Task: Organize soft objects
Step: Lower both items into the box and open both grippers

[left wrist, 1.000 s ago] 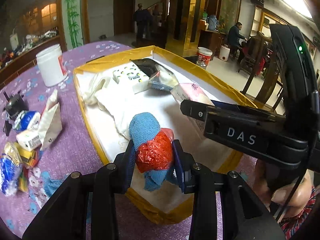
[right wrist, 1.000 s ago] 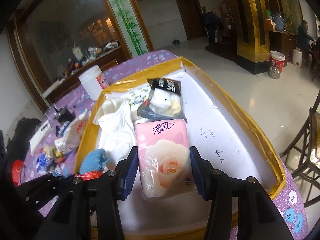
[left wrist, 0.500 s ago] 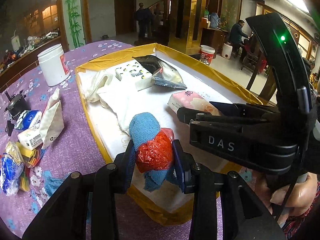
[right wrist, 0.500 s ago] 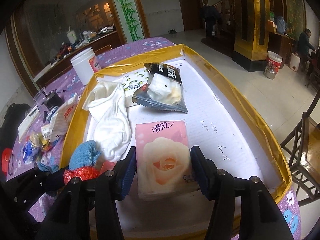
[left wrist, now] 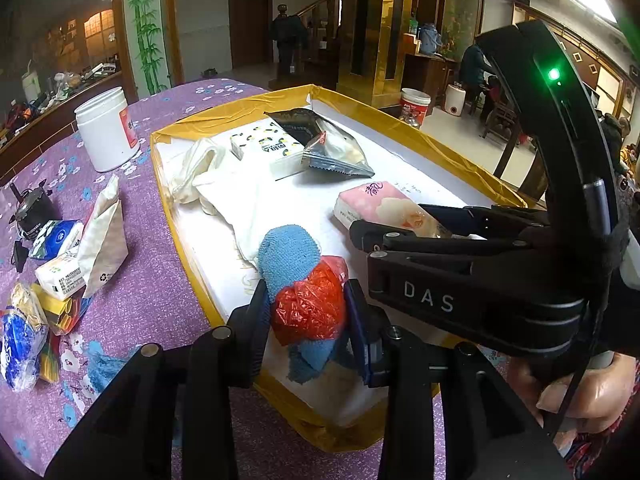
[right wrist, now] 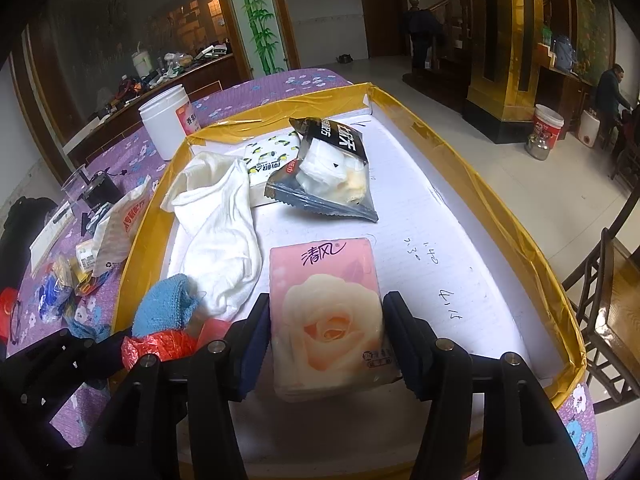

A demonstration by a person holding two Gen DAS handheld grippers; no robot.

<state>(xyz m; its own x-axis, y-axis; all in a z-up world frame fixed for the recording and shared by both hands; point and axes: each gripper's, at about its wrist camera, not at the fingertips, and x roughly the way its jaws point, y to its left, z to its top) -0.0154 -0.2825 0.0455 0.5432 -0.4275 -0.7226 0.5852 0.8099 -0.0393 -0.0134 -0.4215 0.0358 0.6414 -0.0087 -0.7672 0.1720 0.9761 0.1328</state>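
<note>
A yellow-taped tray (left wrist: 400, 120) with a white floor lies on the purple flowered tablecloth. My left gripper (left wrist: 308, 312) is shut on a bundle of blue knitted cloth (left wrist: 286, 256) and crumpled red plastic (left wrist: 310, 308), held over the tray's near left corner. My right gripper (right wrist: 326, 320) is shut on a pink tissue pack (right wrist: 326, 304) with a rose print; the pack lies low and flat against the tray floor, right of the bundle. Deeper in the tray lie a white cloth (right wrist: 220, 232), a patterned tissue box (right wrist: 268, 152) and a black snack bag (right wrist: 328, 160).
A white jar (left wrist: 106, 132) stands on the table beyond the tray's far left corner. Small packets, a paper bag (left wrist: 104, 236) and wrappers litter the cloth to the left. The tray's right half shows bare white floor (right wrist: 440, 220). Chairs and people stand beyond the table.
My right gripper has come down and forward with the pink tissue pack, which now lies near the tray floor. My left gripper and its bundle have hardly moved.
</note>
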